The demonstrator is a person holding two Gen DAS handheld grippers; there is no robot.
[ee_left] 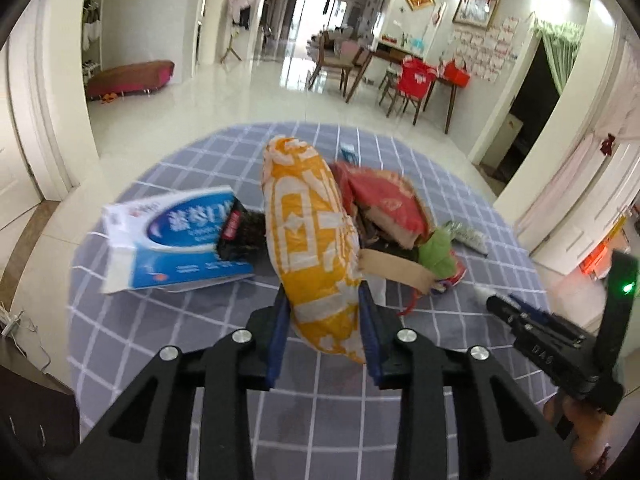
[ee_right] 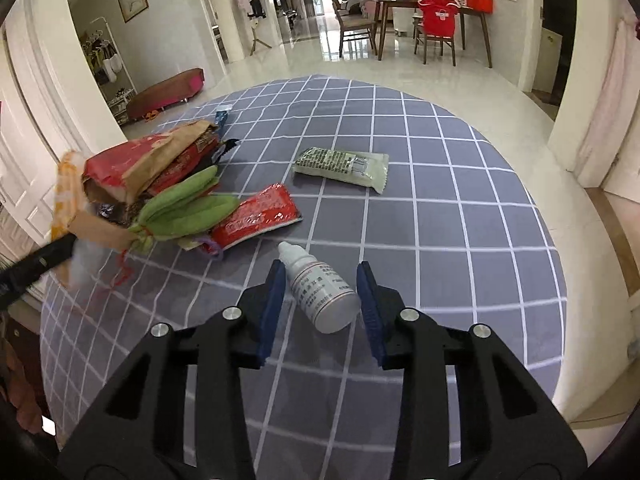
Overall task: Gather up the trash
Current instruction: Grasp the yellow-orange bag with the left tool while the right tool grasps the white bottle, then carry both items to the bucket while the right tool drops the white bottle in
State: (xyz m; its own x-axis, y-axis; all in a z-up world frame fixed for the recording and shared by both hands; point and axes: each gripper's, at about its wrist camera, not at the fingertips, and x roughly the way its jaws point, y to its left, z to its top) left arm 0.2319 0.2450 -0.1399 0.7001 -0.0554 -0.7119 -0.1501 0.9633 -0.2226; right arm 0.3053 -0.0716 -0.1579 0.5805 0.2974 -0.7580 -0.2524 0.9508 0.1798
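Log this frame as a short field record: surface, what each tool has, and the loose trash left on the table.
surface: round table with grey checked cloth
left tool: closed on the yellow-and-white bag
right tool: straddles the small white bottle, which lies on its side; contact with the pads unclear
pile: red wrappers, brown paper, green cloth
loose items: pale green packet, red packet, blue-and-white box
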